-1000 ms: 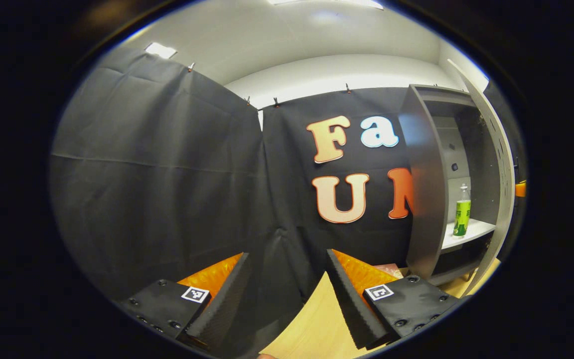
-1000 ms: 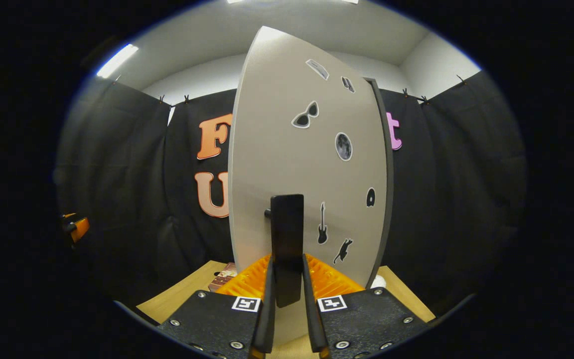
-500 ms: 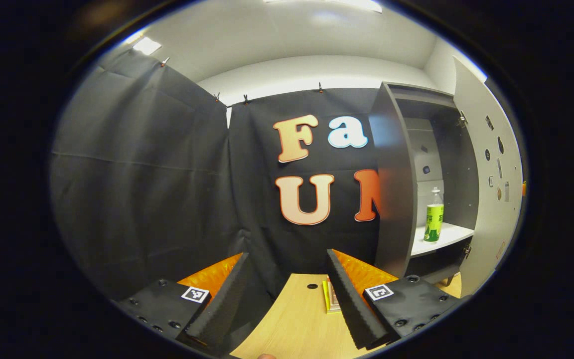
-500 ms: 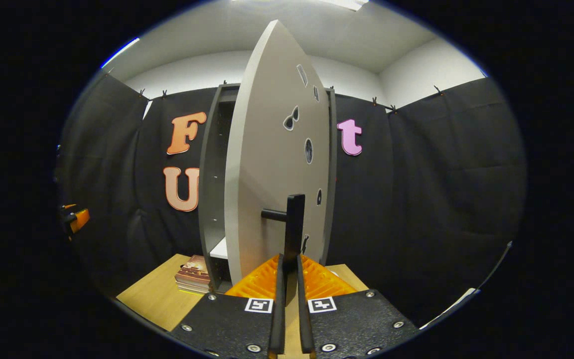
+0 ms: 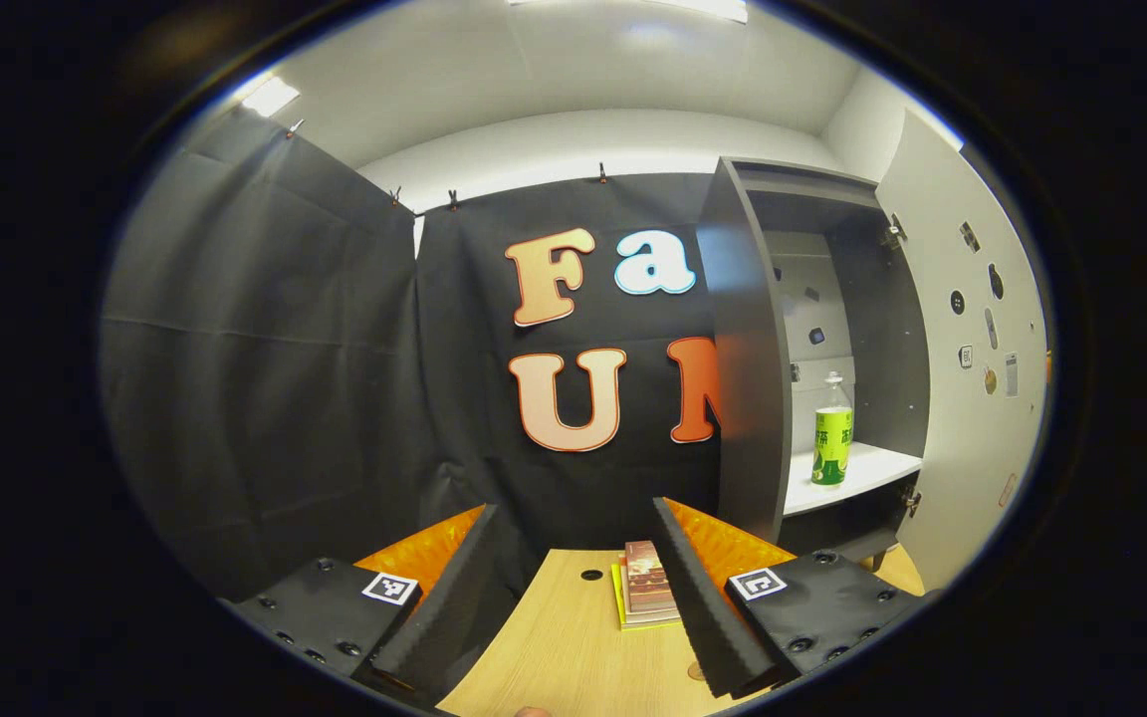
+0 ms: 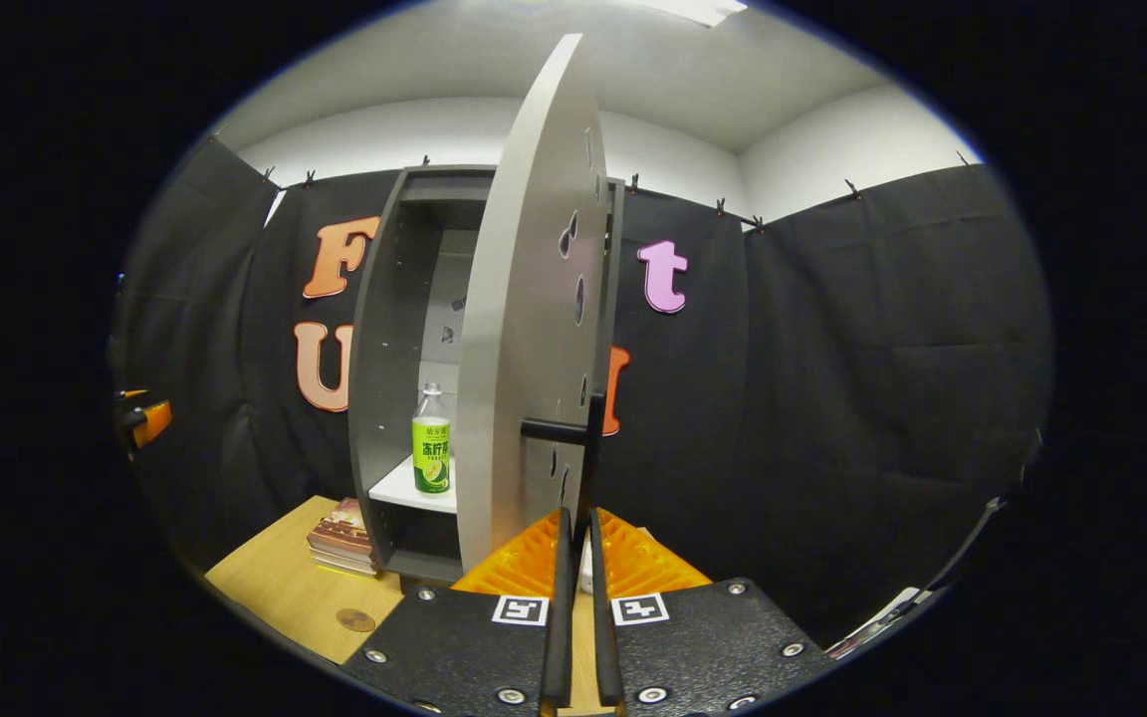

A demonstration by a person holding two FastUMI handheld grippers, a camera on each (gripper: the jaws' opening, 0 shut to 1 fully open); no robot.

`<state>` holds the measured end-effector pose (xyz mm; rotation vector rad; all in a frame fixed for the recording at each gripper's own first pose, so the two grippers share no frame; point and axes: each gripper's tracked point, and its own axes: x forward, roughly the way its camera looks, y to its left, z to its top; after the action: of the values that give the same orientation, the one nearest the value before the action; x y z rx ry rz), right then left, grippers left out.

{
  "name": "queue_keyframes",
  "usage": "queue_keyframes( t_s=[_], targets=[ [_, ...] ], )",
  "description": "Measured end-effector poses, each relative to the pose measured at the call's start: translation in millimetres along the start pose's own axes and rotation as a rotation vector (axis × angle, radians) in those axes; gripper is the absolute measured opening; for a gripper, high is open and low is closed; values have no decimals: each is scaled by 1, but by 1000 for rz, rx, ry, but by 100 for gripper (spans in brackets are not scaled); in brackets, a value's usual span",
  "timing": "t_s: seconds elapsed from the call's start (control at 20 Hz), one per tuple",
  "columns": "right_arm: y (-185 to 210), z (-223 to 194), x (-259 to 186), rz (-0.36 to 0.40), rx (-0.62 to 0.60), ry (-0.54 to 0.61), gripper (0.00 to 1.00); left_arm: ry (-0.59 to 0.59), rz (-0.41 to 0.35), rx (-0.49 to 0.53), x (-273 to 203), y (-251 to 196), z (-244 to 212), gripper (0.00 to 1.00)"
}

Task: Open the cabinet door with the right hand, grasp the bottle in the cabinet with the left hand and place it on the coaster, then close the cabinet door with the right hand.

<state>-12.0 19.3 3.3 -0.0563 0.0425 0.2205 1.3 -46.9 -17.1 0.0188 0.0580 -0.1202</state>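
R tool [image 6: 574, 558] pinching door handle [image 6: 588, 453] – bottle [image 5: 832, 445] (upright) on shelf [image 5: 857, 476]

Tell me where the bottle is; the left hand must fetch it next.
The bottle stands upright on the white shelf inside the open cabinet, at the right of the left gripper view, behind the door.

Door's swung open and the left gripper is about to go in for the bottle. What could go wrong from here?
1. The right gripper has its jaws shut on the door handle; a slip could let the cabinet door swing into the left gripper's path.
2. The bottle stands upright on a narrow shelf between the cabinet's side walls, so an off-centre approach might tip it.
3. The coaster lies near the table's front edge, by the books.
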Motion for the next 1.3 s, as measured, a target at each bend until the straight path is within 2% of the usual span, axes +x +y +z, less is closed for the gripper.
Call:
queue_keyframes(
  t_s=[0.2,0.7,0.9,1.15,1.3],
  targets=[
    [-24,1,-17,-4,4,-12,9,8,-3,-13,-1,-7,-1,97],
    [-73,0,-11,18,61,-16,7,15,5,-12,1,-48,12,98],
    [-99,0,-7,52,105,0,5,12,-24,-25,4,-96,17,98],
    [-102,1,-18,140,74,-11,8,-2,-83,-39,7,-167,22,98],
    [-115,0,-29,140,59,-12,10,6,-127,-62,16,-210,20,98]
  ],
)
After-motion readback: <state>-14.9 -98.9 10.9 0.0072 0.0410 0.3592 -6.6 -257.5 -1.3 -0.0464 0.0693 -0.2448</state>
